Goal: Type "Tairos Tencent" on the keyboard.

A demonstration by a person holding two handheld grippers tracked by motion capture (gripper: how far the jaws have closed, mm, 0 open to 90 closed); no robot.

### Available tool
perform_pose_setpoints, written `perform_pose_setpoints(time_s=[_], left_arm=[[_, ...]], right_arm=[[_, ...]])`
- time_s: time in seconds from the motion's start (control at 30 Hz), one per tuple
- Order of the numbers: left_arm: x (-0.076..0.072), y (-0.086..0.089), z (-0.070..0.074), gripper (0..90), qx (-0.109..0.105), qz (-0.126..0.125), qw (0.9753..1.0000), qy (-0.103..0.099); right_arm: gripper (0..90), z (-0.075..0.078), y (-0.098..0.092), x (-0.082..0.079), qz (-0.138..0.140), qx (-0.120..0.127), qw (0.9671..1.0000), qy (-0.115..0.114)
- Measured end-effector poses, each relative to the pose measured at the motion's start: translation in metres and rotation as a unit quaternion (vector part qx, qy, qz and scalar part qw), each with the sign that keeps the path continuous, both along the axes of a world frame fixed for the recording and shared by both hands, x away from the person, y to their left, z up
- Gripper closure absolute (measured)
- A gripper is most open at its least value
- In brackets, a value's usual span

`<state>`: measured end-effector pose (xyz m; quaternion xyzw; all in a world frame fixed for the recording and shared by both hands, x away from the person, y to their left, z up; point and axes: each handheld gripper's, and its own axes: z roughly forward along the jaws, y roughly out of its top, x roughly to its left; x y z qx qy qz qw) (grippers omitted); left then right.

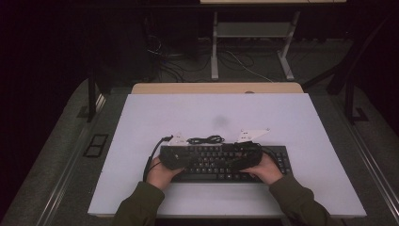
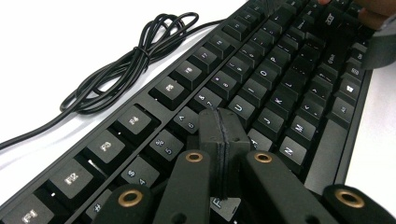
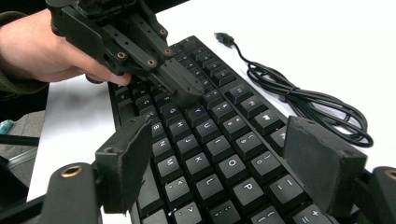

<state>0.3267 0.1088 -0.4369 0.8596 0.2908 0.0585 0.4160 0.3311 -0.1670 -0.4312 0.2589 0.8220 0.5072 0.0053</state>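
Observation:
A black keyboard [image 1: 221, 165] lies on the white table [image 1: 211, 113], near its front edge. My left gripper [image 1: 175, 159] is shut with nothing between its jaws, and its closed tip [image 2: 219, 119] rests on the keys around the number and top letter rows. The right gripper view shows this left gripper [image 3: 184, 93] touching the keyboard [image 3: 210, 154], held by a hand [image 3: 42, 46]. My right gripper [image 3: 224, 158] stands open above the right half of the keys and holds nothing. The keyboard's black cable [image 2: 135, 56] lies coiled just behind it.
The cable's USB plug [image 3: 224, 37] lies loose on the table behind the keyboard. A wooden strip [image 1: 216, 88] runs along the table's far edge. Beyond it stand a white desk frame [image 1: 251, 42] and floor cables [image 1: 179, 66]. Bare table surrounds the keyboard.

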Motion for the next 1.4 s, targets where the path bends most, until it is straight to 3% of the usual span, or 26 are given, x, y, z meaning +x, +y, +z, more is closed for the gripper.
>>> perform_pose_setpoints(time_s=[0.37,0.63,1.03,1.4], left_arm=[[-0.002,0.007,0.006,83.6,-0.026,0.010,0.9996,-0.004],[-0.008,0.017,0.013,68.4,-0.043,0.015,0.9989,-0.012],[-0.021,0.040,0.022,37.4,-0.059,0.031,0.9974,-0.028],[-0.032,0.057,0.021,21.5,-0.067,0.037,0.9963,-0.039]], right_arm=[[21.3,0.003,-0.005,0.003,-0.011,0.011,0.9999,-0.003],[19.2,0.004,-0.013,-0.001,-0.014,0.010,0.9999,-0.003],[17.7,0.008,-0.051,-0.011,-0.043,0.016,0.9988,-0.015],[17.0,0.009,-0.089,-0.027,-0.075,0.015,0.9967,-0.025]])
